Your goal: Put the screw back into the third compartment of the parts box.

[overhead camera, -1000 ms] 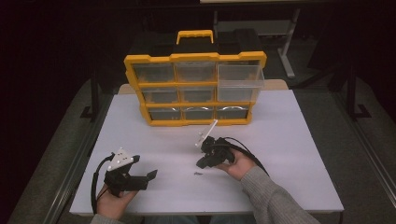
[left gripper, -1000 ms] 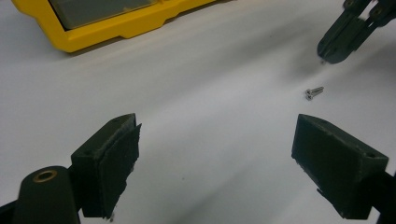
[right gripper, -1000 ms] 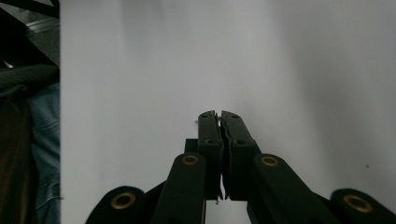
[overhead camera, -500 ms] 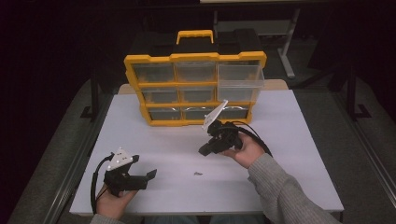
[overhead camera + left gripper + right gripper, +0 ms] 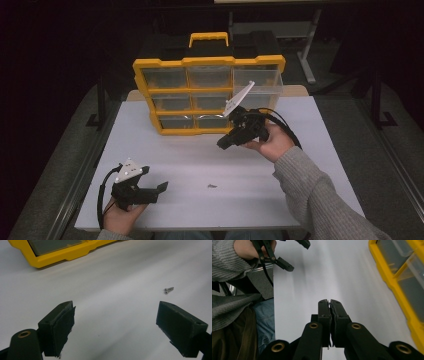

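The left gripper (image 5: 116, 322) stands wide open over the white tabletop (image 5: 112, 277); a screw (image 5: 168, 289) lies beyond its right jaw, a yellow organizer (image 5: 62, 255) at the far edge.

Plastic, metal and a matt worktop
Glossy yellow plastic organiser (image 5: 208, 95) with clear drawers; shiny metal screw (image 5: 168, 289); smooth matt white worktop (image 5: 200, 160).

The screw (image 5: 212, 186) at the lower middle of the high view is too small to make out, and the organizer (image 5: 62, 252) is cut off at the top edge of the left gripper view.
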The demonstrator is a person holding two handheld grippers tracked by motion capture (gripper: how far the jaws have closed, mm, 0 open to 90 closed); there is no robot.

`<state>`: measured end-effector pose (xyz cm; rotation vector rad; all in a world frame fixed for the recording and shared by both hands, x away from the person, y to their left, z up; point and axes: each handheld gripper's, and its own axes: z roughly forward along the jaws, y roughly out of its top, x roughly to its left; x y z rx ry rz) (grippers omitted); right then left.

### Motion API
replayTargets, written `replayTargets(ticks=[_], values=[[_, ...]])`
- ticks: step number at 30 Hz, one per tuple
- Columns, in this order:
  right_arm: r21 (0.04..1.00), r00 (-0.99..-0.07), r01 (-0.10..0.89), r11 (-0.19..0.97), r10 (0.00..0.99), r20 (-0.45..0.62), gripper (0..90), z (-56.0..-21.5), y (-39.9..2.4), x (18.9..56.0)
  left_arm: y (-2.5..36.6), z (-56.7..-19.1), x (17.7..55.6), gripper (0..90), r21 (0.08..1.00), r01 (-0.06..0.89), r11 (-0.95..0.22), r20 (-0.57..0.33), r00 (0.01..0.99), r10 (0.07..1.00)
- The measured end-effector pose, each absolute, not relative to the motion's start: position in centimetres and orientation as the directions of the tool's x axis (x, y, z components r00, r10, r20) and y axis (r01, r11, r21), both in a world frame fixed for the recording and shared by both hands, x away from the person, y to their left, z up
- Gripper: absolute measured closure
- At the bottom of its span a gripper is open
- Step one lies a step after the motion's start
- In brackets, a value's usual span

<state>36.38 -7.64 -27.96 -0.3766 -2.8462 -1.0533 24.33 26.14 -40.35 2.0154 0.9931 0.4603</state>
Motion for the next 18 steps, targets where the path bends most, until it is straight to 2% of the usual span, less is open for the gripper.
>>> replayTargets(ticks=[18], values=[[0.646,-0.963,0.262,0.717,0.234,0.13,86.0,-21.1,-9.7,38.3,26.2,-40.3,24.3,14.2,0.81,0.487,-0.327,-0.047,0.61,0.791]])
